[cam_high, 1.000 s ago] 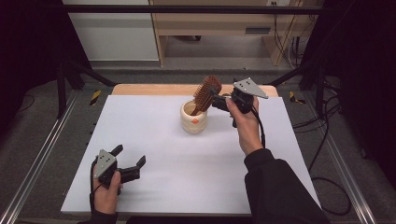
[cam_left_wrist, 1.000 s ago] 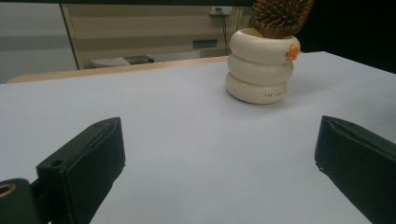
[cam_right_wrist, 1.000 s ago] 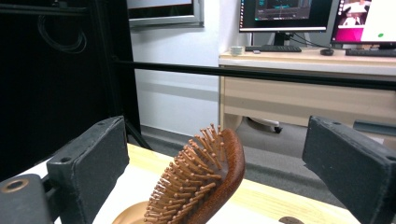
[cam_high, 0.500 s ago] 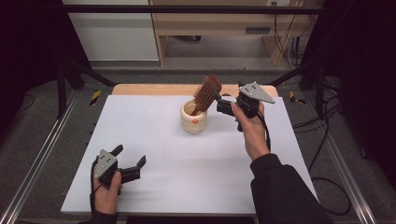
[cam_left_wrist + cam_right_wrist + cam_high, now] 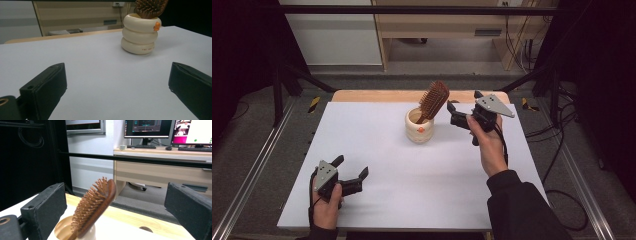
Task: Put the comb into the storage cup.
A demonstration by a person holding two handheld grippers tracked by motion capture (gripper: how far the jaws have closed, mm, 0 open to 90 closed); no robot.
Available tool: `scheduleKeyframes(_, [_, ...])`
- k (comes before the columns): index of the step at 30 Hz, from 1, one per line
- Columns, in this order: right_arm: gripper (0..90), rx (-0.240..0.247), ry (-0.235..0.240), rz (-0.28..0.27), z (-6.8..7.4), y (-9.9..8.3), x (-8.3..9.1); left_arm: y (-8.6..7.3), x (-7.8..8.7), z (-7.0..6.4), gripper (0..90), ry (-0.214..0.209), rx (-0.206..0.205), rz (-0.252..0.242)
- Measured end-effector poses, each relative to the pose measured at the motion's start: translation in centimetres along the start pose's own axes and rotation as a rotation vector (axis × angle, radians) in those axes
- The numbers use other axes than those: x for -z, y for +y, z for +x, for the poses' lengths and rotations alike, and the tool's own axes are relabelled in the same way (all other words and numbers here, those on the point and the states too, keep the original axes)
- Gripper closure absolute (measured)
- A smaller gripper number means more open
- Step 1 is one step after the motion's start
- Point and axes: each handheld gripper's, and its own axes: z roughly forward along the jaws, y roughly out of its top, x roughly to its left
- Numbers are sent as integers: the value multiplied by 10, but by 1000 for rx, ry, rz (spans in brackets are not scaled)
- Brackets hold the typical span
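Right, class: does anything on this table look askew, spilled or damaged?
Nothing spilled or damaged. The hairbrush stands handle-down in the cream holder, leaning toward the open right gripper.

White table [image 5: 387,150], cream ringed cup [image 5: 419,127] standing near far edge

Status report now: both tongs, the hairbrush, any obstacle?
Left tongs open, resting low on table. Right tongs open, beside hairbrush, not touching. Hairbrush leans in cream cup. No obstacle between.
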Motion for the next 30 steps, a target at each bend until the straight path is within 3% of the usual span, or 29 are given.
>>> scheduleKeyframes(7, [39, -10, -9, -11, -6, -6, 17, 0, 0, 1, 17, 1, 4, 1])
scheduleKeyframes(14, [26, -61, -13, -29, -19, -14, 35, 0, 5, 5, 17, 23, 23, -13])
scheduleKeyframes(18, [24, -90, -22, -5, -28, -20, 44, 0, 7, 8, 17, 39, 35, -16])
scheduleKeyframes(22, [25, -120, -43, -2, -37, -23, 53, 0, 8, 6, 17, 60, -2, -10])
scheduleKeyframes(30, [41, -145, -63, 15, -49, -39, 70, -1, 11, 10, 16, 58, 24, -22])
